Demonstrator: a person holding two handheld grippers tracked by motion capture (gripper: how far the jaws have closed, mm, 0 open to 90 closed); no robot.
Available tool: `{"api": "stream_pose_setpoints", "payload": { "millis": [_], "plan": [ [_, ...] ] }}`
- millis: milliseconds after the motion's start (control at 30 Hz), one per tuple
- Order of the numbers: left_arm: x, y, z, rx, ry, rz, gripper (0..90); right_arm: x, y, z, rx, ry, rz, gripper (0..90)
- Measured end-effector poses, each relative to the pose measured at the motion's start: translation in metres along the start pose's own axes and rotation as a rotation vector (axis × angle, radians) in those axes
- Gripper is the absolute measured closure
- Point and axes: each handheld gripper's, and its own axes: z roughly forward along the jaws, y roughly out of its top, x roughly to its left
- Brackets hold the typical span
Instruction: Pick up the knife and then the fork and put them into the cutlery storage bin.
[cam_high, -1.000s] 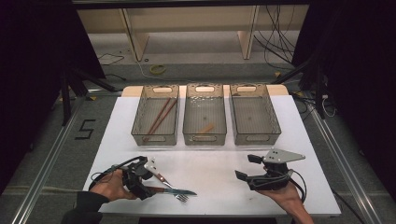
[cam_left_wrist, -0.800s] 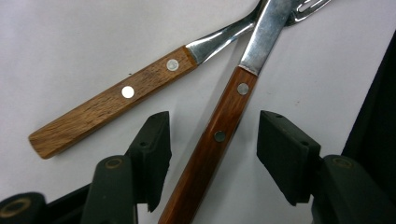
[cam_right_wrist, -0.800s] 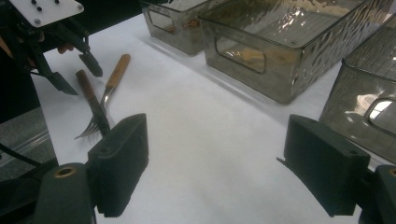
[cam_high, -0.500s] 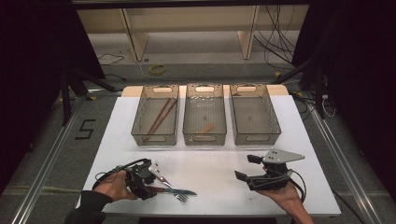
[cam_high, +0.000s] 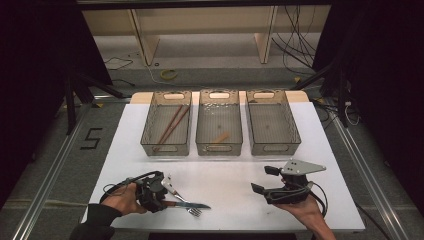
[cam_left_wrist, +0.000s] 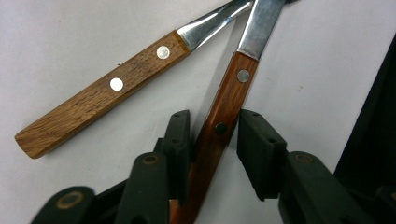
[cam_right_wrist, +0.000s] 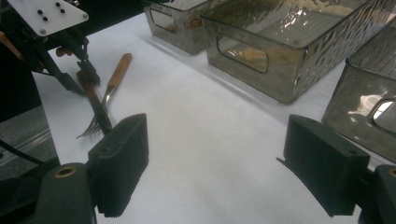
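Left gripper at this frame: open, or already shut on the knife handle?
Open. In the left gripper view the left gripper straddles the knife handle: one pad looks against the wood, while white table shows between the handle and the other.

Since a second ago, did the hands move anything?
Hardly. The left gripper has crept slightly toward the person's side and its jaws stand around the knife handle, with a gap on one side. The fork, the right gripper and the three bins have stayed put.
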Motion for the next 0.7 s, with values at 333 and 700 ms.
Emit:
{"api": "stream_pose_setpoints", "payload": {
  "millis": [333,700],
  "plan": [
    [-0.0026,0.0000,-0.0004,-0.001,-0.012,0.058,73.1,-0.0003,-0.0001,0.0003,0.001,0.000,0.001,23.1],
    [-0.0031,0.0007,-0.0004,-0.027,-0.014,0.073,76.0,0.0001,0.0000,0.0002,0.002,0.002,0.001,23.2]
  ]
}}
